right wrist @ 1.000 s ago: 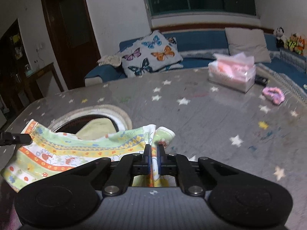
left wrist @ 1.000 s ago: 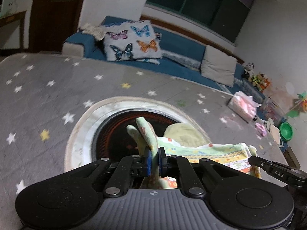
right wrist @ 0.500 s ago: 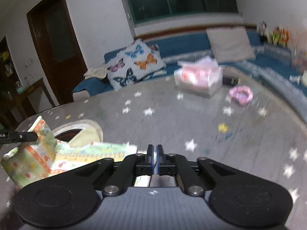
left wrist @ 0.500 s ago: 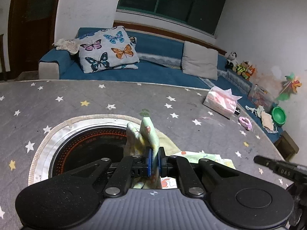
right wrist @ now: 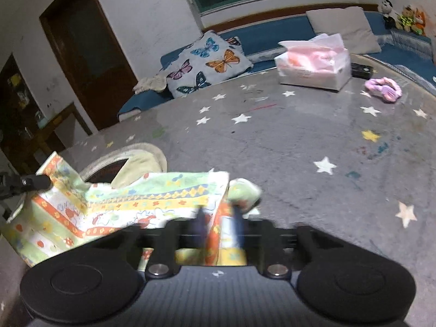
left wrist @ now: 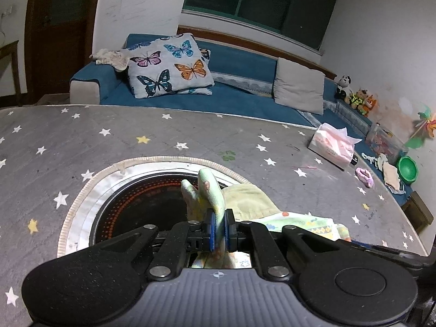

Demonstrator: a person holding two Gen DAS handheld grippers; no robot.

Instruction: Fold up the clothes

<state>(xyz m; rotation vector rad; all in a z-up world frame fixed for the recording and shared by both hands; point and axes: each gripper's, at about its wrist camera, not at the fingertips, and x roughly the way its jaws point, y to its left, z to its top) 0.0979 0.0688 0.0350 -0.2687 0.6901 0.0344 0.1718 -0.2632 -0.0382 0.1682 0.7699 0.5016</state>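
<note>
Left wrist view: left tongs [left wrist: 218, 227], lower centre of frame, pressed together, pinching a bunched corner of the pale green printed cotton garment [left wrist: 209, 193]. Remainder of garment trailed toward lower right across the grey star-patterned bench [left wrist: 163, 136], partly over a round dark inset [left wrist: 141, 204] ringed in cream. Pink tissue pack [left wrist: 333, 147] at right.

Right wrist view: right tongs [right wrist: 218, 224], blurred, lower centre, pinching a fold of the same garment [right wrist: 122, 204], which stretched leftward to the left tongs [right wrist: 30, 181] at the left edge. Purple hair tie [right wrist: 384, 88] upper right.
</note>
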